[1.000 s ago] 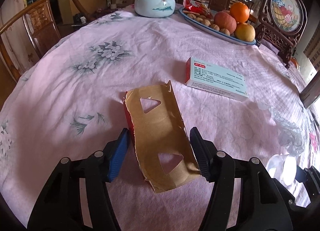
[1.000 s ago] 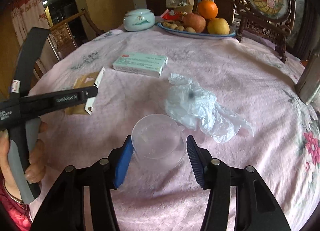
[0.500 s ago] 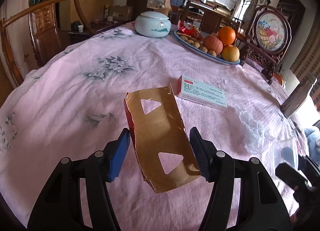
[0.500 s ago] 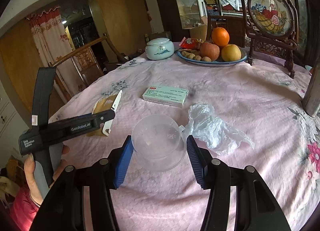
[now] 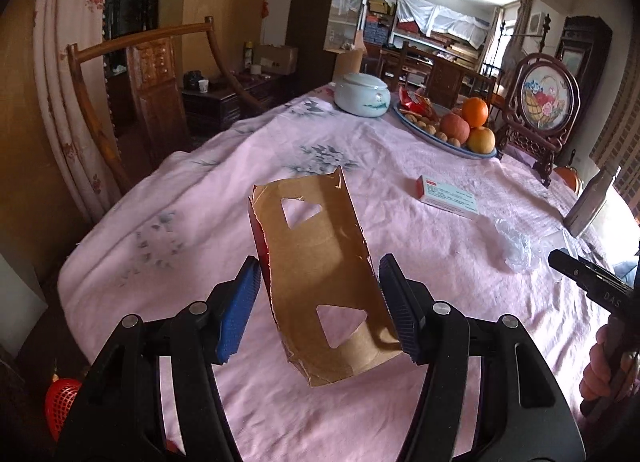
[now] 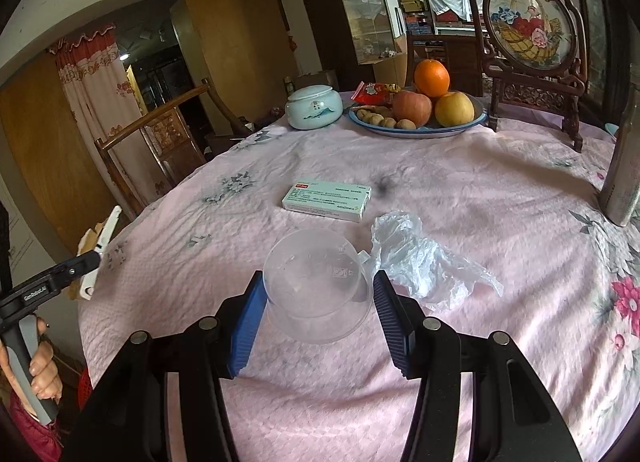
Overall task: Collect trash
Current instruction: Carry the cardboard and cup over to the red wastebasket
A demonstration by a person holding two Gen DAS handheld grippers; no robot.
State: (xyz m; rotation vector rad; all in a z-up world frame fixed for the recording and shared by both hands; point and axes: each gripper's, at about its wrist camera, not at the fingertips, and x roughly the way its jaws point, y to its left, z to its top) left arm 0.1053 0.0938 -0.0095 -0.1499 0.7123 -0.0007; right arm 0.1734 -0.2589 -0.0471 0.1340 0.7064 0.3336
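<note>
My left claw (image 5: pixel 318 302) pinching torn cardboard (image 5: pixel 320 270) aloft near the table's edge, my right claw (image 6: pixel 319 310) clamping a clear cup (image 6: pixel 316 286) above pink tablecloth (image 6: pixel 460 165), crumpled plastic (image 6: pixel 416 258) beside it, wooden chair (image 5: pixel 156 101) beyond.

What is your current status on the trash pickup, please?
Left tool shut on torn cardboard. Right tool shut on clear cup. Plastic wrap, medicine box on table.
</note>
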